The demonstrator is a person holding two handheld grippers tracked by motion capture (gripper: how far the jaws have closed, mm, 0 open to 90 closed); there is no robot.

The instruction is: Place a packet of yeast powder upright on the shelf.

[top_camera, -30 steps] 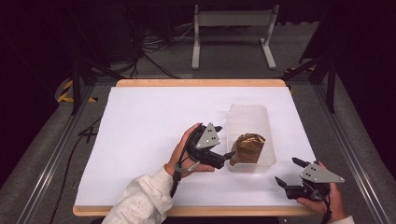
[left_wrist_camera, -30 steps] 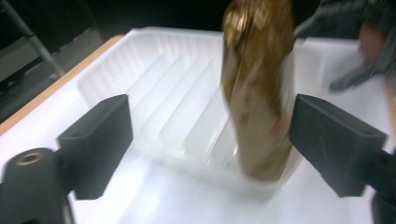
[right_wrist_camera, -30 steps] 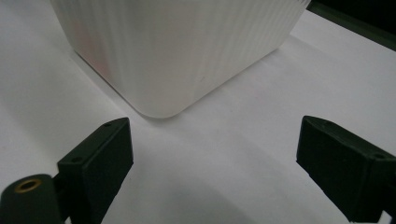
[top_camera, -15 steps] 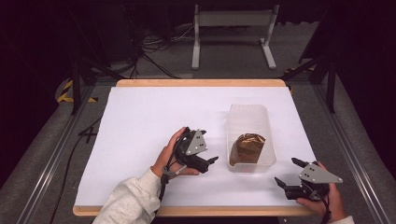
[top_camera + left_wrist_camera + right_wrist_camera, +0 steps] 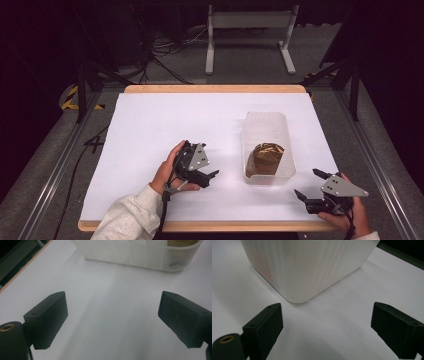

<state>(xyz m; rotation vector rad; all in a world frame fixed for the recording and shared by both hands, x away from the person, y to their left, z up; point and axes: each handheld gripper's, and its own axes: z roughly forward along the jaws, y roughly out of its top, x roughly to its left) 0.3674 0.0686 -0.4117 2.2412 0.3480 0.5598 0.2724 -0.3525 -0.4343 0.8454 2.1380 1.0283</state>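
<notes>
Both pairs of black jaws stand wide apart, gripping nothing: the left gripper point(image 5: 212, 176) and right gripper point(image 5: 309, 185) flank a translucent rectangular plastic tub point(image 5: 286, 131). Ahead of each gripper's jaws, inside the tub, sits a crumpled brown paper-like lump point(image 5: 265, 158) on the white-covered table point(image 5: 165, 125).

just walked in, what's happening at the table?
A person holds a gripper in each hand over a white-covered table. A clear plastic tub holds a brown item at its near end. The left gripper has pulled back from the tub and is open and empty. The right gripper hovers near the tub's near right corner, also open and empty.
</notes>
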